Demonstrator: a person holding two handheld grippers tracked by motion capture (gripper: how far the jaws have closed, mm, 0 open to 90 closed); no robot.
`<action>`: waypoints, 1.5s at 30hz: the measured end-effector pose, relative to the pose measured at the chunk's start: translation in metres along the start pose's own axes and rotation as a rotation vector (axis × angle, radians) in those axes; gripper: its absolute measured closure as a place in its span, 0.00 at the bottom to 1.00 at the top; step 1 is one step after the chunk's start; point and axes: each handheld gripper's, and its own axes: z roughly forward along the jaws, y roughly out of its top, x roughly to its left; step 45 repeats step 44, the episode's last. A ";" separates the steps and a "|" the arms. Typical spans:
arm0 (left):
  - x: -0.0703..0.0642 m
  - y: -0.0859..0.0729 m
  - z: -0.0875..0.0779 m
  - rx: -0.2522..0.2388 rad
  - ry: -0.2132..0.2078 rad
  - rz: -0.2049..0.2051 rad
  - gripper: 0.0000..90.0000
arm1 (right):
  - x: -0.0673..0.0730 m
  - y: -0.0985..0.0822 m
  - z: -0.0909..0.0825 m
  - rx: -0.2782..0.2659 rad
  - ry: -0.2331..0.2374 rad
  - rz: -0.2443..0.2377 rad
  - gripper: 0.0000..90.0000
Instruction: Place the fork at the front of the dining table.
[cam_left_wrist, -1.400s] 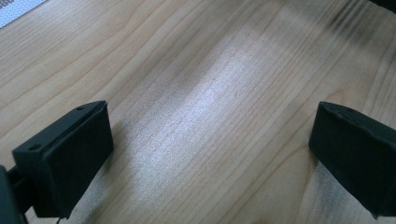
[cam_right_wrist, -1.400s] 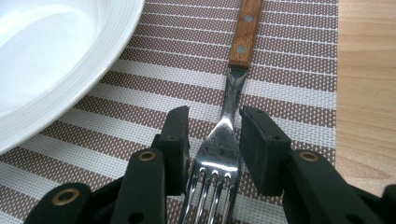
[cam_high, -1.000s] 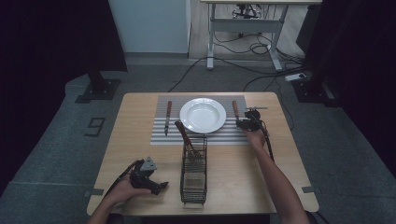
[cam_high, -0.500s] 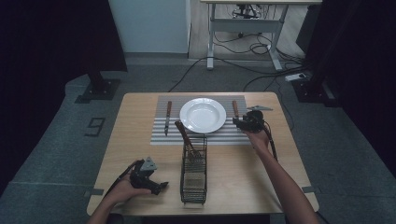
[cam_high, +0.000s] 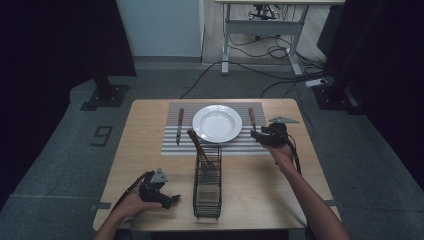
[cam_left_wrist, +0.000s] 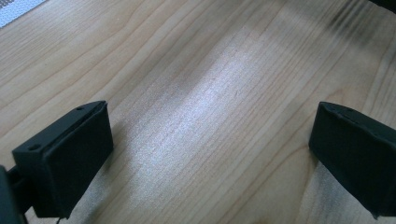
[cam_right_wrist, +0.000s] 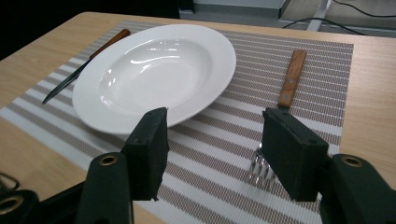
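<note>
**Right gripper backs off the fork and opens**

Since the earlier frames the right gripper (cam_high: 256, 136) has drawn back toward the person from the fork's place beside the plate, and its jaws have just been opening; nothing is between them now. The left gripper has kept its spot near the front left corner.

Going left to right across the high view: the left gripper (cam_high: 170, 201) lies low at the near left part of the table (cam_high: 145, 145), in the person's left hand (cam_high: 131, 204). In the left gripper view its jaws stand spread wide over bare wood, with nothing between them.

On the striped placemat (cam_high: 172, 145), a knife (cam_high: 179, 125) with a wooden handle lies left of the white plate (cam_high: 217, 123). In front of the placemat, a black wire rack (cam_high: 207, 185) stands near the table's middle, with a wooden-handled utensil (cam_high: 196, 144) leaning out of its far end.

Right of the plate lies the fork (cam_right_wrist: 286, 95), wooden handle pointing away, tines toward the person. In the right gripper view the spread jaws hover just above the mat; the fork's tines show beside the right jaw, not pinched.
</note>
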 end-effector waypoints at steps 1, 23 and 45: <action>0.000 0.000 0.000 0.000 -0.001 0.000 0.00 | 0.001 -0.001 -0.003 0.003 0.003 -0.006 0.46; 0.000 0.000 0.000 0.000 0.001 -0.001 0.00 | 0.046 -0.037 -0.063 0.024 0.132 -0.111 0.44; -0.001 0.000 0.000 0.000 0.002 -0.003 0.00 | 0.053 -0.067 -0.062 0.064 0.180 -0.086 0.43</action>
